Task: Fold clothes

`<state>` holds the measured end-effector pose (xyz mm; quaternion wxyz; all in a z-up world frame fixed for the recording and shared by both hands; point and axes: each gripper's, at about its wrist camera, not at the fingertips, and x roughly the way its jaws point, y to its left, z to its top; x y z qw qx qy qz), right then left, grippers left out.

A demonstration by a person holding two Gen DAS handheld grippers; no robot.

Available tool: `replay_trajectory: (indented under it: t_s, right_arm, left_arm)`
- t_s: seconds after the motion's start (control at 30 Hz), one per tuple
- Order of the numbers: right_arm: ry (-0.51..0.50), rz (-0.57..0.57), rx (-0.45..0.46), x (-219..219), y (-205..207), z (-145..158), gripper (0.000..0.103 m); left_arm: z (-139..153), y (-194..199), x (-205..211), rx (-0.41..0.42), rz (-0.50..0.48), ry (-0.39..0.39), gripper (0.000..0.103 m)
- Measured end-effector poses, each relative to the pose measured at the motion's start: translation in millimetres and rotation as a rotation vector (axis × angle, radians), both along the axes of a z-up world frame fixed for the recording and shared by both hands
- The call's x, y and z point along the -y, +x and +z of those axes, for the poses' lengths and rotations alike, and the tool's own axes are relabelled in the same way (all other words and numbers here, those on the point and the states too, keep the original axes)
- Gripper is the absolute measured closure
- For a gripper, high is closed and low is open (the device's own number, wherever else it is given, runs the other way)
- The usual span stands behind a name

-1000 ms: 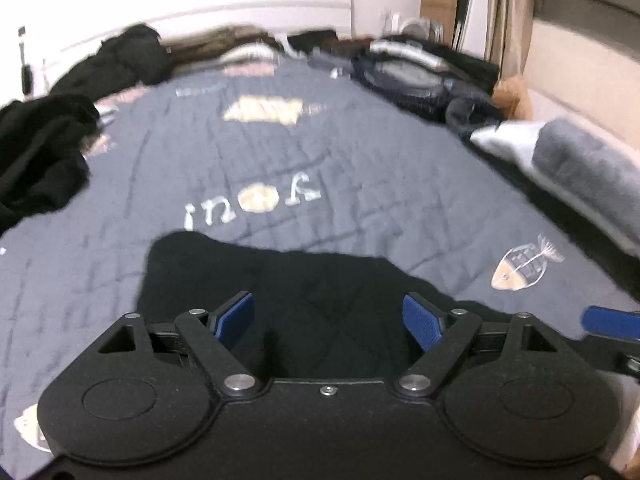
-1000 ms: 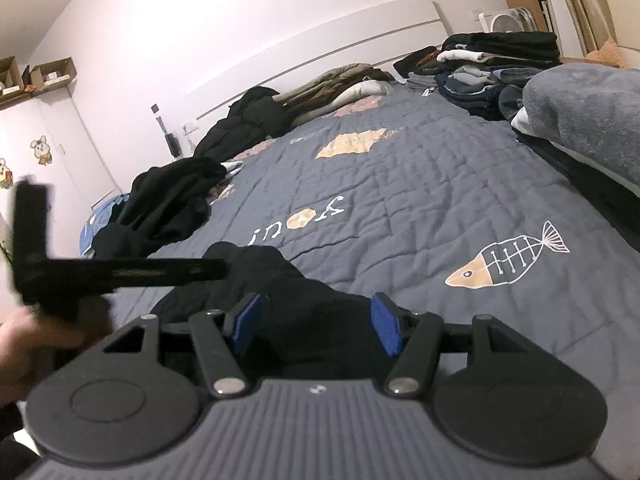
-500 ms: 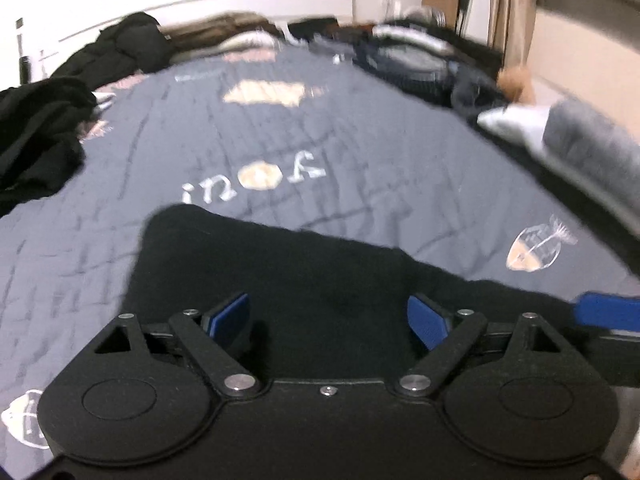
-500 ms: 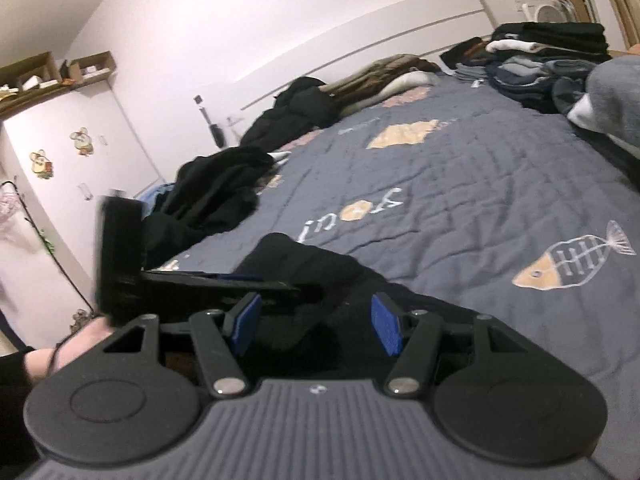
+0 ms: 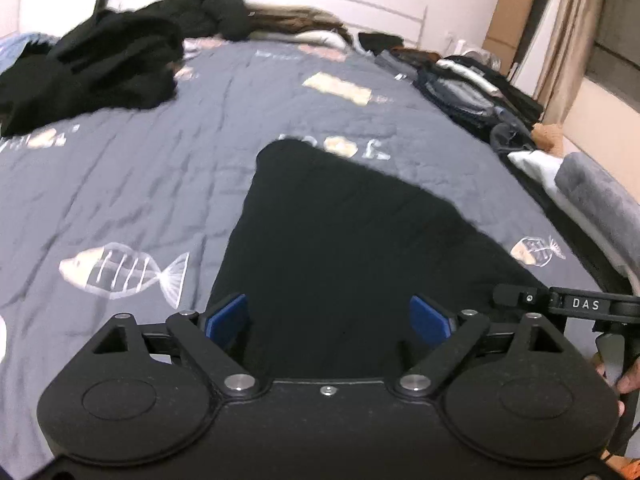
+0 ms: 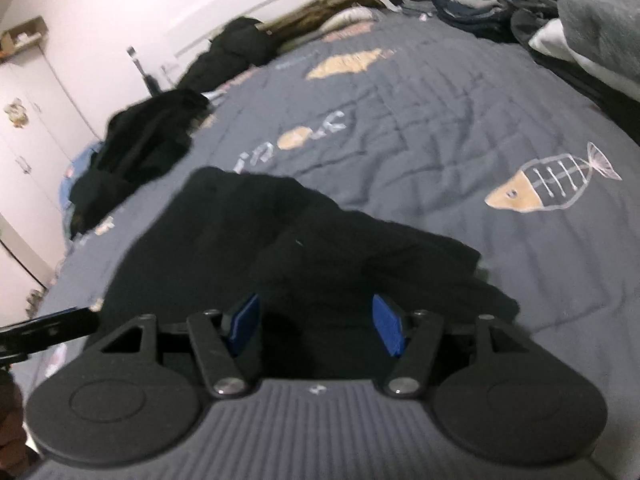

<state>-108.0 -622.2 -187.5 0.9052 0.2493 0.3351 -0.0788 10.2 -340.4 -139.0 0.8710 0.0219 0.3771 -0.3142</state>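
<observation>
A black garment [image 5: 340,220] lies spread on the grey fish-print quilt [image 5: 132,184] near the bed's front edge. My left gripper [image 5: 328,320] hovers over its near left part. Its jaws are opening, with the cloth below and between them, and the blue pads [image 5: 226,318] do not press on it. In the right wrist view the garment [image 6: 280,240] looks rumpled, with folds at its near right. My right gripper [image 6: 316,326] stands open just above those folds, its pads apart. The right tool's body [image 5: 580,304] shows at the left view's right edge.
A heap of black clothes [image 5: 92,68] lies at the far left of the bed. Stacked folded clothes [image 5: 472,88] line the far right side, and a grey plush blanket [image 5: 596,196] lies nearer on the right. A white wardrobe [image 6: 24,120] stands left of the bed.
The left gripper slid left along the garment's near edge and its jaws widened a little. The right gripper sank closer to the rumpled cloth. The garment now lies flatter and more spread.
</observation>
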Motion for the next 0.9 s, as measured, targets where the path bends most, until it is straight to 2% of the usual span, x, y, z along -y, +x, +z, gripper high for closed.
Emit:
replay_trajectory:
  t_s: [0.1, 0.2, 0.33, 0.47, 0.6, 0.73, 0.9]
  right_arm:
    - [-0.030, 0.013, -0.010, -3.3, 1.6, -3.6, 0.041]
    - [-0.054, 0.023, 0.002, -6.2, 1.1, 1.0, 0.040]
    - [-0.037, 0.020, 0.069, -10.5, -6.8, 20.7, 0.040]
    - [-0.046, 0.063, 0.131, -26.5, -16.7, 34.8, 0.040]
    - [-0.090, 0.150, 0.052, -49.5, -12.6, 22.7, 0.039]
    - [-0.158, 0.184, -0.004, -56.4, -12.5, 11.7, 0.038]
    - [-0.153, 0.143, 0.007, -60.1, -23.5, 27.3, 0.038]
  left_arm:
    - [0.8, -1.3, -0.1, 0.009, -0.019, 0.022, 0.015]
    - [3.2, -5.0, -4.4, 0.008, -0.037, 0.004, 0.014]
    - [2.5, -14.6, -6.2, 0.042, -0.056, 0.029, 0.014]
    - [3.6, -17.2, -10.9, 0.031, -0.062, 0.013, 0.014]
    - [8.3, -20.2, -14.3, 0.043, -0.065, 0.010, 0.014]
    - [11.4, -27.8, -22.3, 0.034, -0.066, -0.001, 0.014]
    - [13.0, -43.5, -39.1, 0.039, -0.072, 0.000, 0.014]
